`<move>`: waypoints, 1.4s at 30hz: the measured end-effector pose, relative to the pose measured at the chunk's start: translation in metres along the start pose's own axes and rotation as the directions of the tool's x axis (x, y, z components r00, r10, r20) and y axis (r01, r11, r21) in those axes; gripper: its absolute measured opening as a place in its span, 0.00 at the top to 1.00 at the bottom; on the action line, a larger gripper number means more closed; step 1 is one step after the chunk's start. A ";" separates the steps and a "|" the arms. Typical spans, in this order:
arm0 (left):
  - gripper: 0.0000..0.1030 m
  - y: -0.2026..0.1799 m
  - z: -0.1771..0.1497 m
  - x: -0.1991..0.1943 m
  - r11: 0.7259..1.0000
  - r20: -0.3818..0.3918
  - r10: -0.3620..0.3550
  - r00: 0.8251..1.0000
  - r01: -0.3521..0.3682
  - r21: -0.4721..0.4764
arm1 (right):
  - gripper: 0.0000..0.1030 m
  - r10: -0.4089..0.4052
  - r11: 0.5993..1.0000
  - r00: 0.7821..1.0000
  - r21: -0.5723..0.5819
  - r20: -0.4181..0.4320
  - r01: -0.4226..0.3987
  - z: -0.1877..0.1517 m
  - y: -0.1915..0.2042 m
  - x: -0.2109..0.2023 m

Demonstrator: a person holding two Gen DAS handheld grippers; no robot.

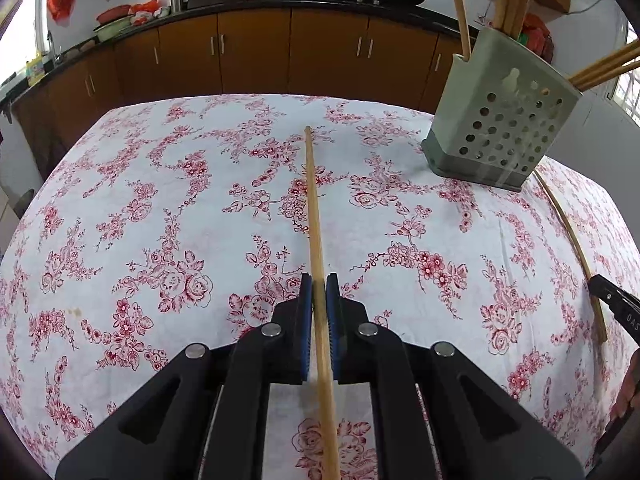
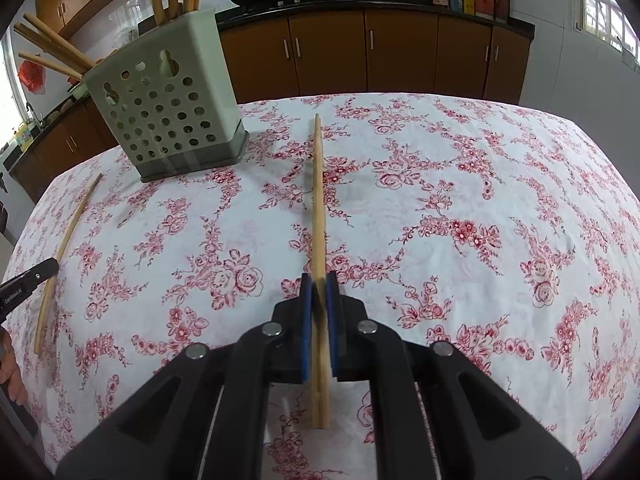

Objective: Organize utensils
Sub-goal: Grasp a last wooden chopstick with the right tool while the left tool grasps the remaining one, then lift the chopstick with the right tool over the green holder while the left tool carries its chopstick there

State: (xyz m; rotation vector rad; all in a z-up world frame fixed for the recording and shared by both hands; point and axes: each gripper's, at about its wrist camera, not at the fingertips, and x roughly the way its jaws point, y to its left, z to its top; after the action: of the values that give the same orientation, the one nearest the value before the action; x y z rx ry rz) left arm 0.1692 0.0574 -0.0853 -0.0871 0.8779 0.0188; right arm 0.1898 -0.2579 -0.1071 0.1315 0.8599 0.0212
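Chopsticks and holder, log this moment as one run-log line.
left gripper: shut on chopstick | right gripper: shut on chopstick | holder: upright, chopsticks inside | tablecloth: loose chopstick lying

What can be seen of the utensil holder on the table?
The utensil holder is a pale grey-green plastic box, square in plan, with rows of round holes in its walls, two keyhole-shaped slots near the rim and a darker base. It stands upright on the floral tablecloth, open at the top. Several wooden chopsticks stick out of it, some upright, some leaning over the rim. Neither gripper touches it; one loose chopstick lies on the cloth near its base.
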 end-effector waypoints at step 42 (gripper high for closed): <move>0.88 -0.012 -0.029 -0.024 0.998 -0.012 0.012 1.000 -0.011 0.059 | 0.92 0.005 1.000 1.000 -0.013 -0.005 -0.005 -0.014 -0.003 -0.012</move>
State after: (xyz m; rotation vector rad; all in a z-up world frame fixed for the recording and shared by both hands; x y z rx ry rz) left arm 0.1317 0.0433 -0.0845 -0.0272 0.8906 0.0030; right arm 0.1718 -0.2599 -0.1075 0.1213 0.8644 0.0318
